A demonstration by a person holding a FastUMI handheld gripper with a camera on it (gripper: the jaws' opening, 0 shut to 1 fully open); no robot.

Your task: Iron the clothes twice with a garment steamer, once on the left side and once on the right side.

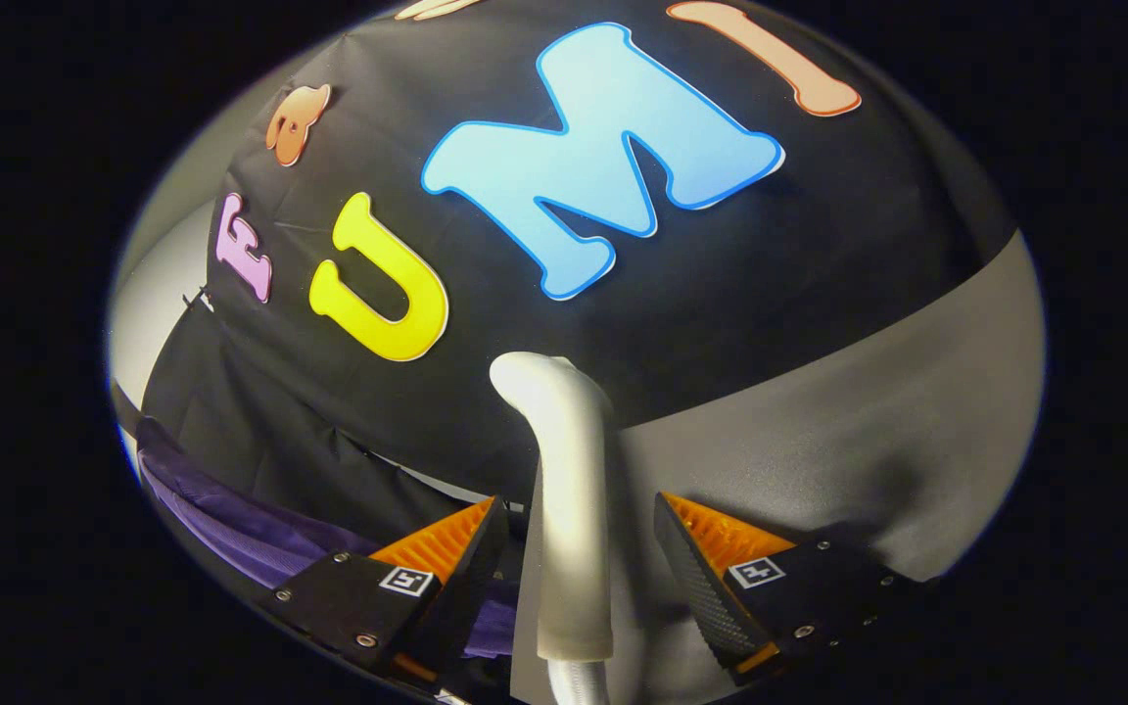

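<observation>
The black wall (721,294) is the biggest thing, far past the claw. Below it runs a gray table (868,431). Down low, beside one finger (446,558), lies the purple cloth (251,539), bunched up against the wall. The white steamer (569,490) stands up right in the middle of the claw (579,558), with its bent top poking out past the fingertips. The claw is spread wide. There is a gap on each side, so the fingers do not squeeze the steamer.
</observation>
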